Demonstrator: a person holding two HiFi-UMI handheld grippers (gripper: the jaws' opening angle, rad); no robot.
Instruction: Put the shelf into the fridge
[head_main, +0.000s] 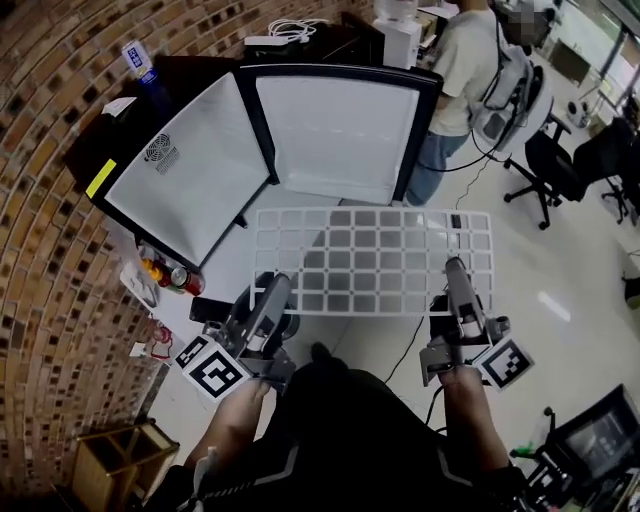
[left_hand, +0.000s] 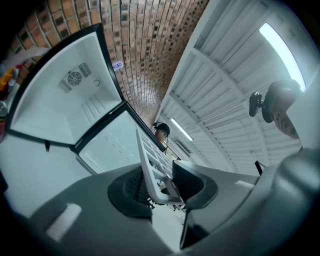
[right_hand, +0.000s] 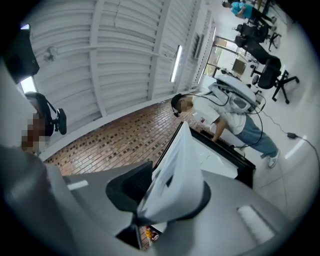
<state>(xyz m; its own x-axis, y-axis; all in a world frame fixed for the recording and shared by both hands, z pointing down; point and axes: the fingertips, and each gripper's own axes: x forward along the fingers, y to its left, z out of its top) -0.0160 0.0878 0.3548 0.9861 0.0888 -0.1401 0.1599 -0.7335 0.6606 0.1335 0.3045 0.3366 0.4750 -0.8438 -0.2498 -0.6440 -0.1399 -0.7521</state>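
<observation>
A white grid shelf (head_main: 370, 258) hangs level in front of me, held at its near edge by both grippers. My left gripper (head_main: 277, 284) is shut on the shelf's near left part, and my right gripper (head_main: 456, 268) is shut on its near right part. In the left gripper view the shelf (left_hand: 146, 157) stands edge-on between the jaws of that gripper (left_hand: 161, 186). In the right gripper view the shelf (right_hand: 181, 160) fills the gap of that gripper (right_hand: 167, 196). Beyond the shelf the small black fridge (head_main: 195, 175) stands open, its white inside bare, its door (head_main: 340, 135) swung to the right.
Cans and bottles (head_main: 168, 275) sit just below the fridge opening at the left. A brick wall (head_main: 50, 250) runs along the left. A person (head_main: 462, 70) stands behind the fridge door, with office chairs (head_main: 560, 165) at the right. A wooden box (head_main: 125, 450) is at the lower left.
</observation>
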